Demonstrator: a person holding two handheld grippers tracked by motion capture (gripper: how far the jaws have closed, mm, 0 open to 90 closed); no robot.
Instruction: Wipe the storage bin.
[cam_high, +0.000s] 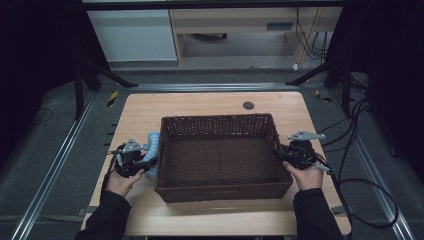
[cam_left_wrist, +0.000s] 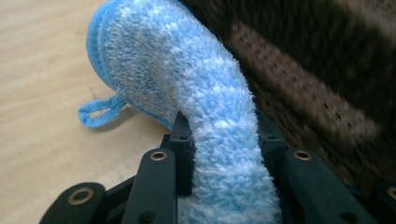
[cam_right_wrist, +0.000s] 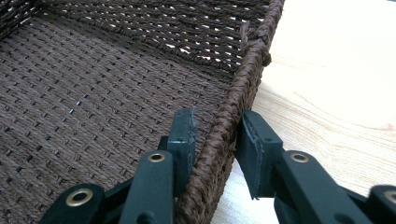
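A dark brown woven basket (cam_high: 225, 192) stands in the middle of the wooden table (cam_high: 200, 102). A fluffy light-blue cloth (cam_high: 153, 143) hangs just outside the basket's left wall. My left gripper (cam_high: 145, 161) is shut on it. In the left gripper view the cloth (cam_left_wrist: 187, 70) runs up between the jaws of the left gripper (cam_left_wrist: 219, 126), its hanging loop (cam_left_wrist: 95, 114) over the tabletop and the basket wall (cam_left_wrist: 303, 60) beside it. My right gripper (cam_high: 280, 154) is shut on the basket's right rim (cam_right_wrist: 252, 60). One jaw of the right gripper (cam_right_wrist: 217, 123) is inside the basket, the other outside.
A small dark round grommet (cam_high: 248, 105) sits in the table behind the basket. Black cables (cam_high: 360, 150) trail off the table's right side. Metal rails (cam_high: 55, 165) run along the floor on both sides. Bare wood lies in front of the basket.
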